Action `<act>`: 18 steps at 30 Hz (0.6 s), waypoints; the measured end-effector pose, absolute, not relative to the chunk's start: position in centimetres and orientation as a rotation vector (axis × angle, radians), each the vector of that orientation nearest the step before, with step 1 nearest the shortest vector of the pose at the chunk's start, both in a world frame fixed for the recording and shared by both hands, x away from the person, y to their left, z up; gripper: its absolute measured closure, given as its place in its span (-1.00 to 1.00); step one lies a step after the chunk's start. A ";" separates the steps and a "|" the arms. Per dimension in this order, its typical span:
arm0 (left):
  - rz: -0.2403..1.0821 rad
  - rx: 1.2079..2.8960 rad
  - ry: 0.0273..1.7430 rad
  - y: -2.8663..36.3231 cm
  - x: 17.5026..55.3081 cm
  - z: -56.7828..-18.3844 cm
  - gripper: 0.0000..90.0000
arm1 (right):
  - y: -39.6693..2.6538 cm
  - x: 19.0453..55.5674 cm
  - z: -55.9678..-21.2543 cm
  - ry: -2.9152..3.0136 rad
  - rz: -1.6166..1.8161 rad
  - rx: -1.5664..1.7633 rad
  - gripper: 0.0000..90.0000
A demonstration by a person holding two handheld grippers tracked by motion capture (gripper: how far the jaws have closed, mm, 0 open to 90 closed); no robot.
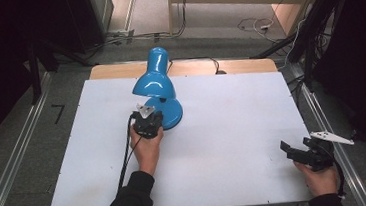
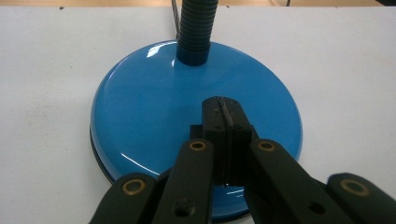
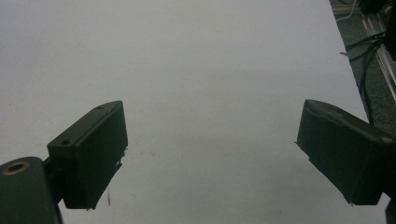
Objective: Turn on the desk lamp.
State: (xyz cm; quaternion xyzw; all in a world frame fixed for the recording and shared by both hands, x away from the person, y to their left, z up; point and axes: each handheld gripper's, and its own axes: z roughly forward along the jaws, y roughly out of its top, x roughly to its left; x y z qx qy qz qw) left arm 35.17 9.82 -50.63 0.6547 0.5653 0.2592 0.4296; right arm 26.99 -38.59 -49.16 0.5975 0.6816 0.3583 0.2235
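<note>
- The white table top (image 1: 235, 143) reaches from a wooden strip at its far edge to the near edge by the person; metal rails run along the floor on its left and right.
- The blue desk lamp (image 1: 157, 87) stands left of centre in the far half of the table, its round base (image 2: 154, 107) flat on the white surface.
- The lamp's long axis runs from the base towards the far edge: the ribbed neck (image 2: 196, 28) rises from the far part of the base, and in the high view the shade (image 1: 158, 67) lies beyond the base, its narrow top end reaching over the wooden strip.
- The left gripper (image 2: 226, 114) sits over the near side of the base, jaws pressed together with nothing between them; whether the tips touch the base I cannot tell.
- The right gripper (image 3: 212, 154) is at the near right corner, close to the right edge, jaws spread wide over bare table.
- Open table lies between the two grippers and across the whole right half.
</note>
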 end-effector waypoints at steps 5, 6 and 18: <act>0.663 1.639 1.406 9.7 35.1 -50.7 1.00 | -38.6 27.0 -49.2 1.880 0.990 1.652 -0.84; 0.664 1.639 1.405 9.7 35.1 -50.7 1.00 | -38.6 27.0 -49.2 1.879 0.989 1.655 -0.84; 0.669 1.646 1.410 9.7 35.0 -50.6 1.00 | -38.6 27.0 -49.2 1.882 0.987 1.650 -0.84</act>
